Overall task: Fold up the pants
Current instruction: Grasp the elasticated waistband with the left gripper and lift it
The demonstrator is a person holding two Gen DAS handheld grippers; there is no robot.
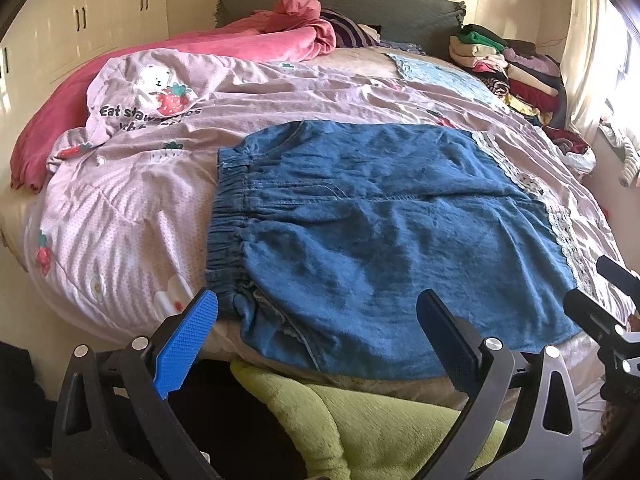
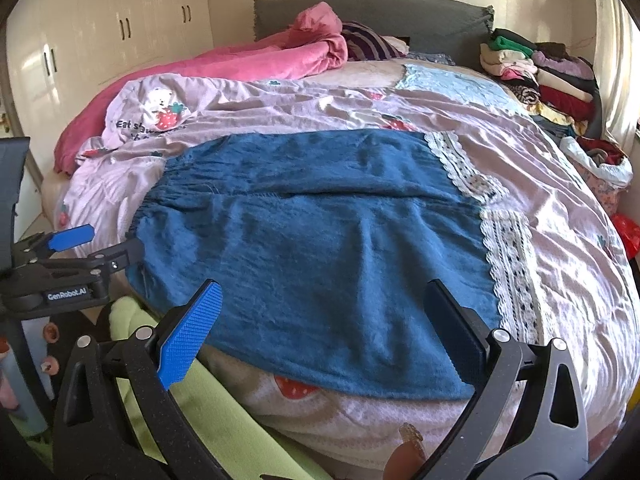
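Blue denim pants (image 1: 380,216) with lace-trimmed cuffs lie flat on the pink quilt, elastic waistband to the left, cuffs to the right; they also show in the right wrist view (image 2: 320,248). My left gripper (image 1: 320,332) is open and empty, hovering at the near edge by the waistband corner. My right gripper (image 2: 324,332) is open and empty, over the near edge of the leg toward the cuff. The left gripper shows in the right wrist view (image 2: 108,244) beside the waistband, and the right gripper shows at the right edge of the left wrist view (image 1: 600,292).
The pink strawberry quilt (image 1: 160,208) covers the bed. A pink blanket (image 1: 240,44) is bunched at the head. Stacks of folded clothes (image 1: 508,68) sit at the far right. A green cloth (image 1: 360,420) hangs below the bed's near edge. Wardrobes (image 2: 100,32) stand on the left.
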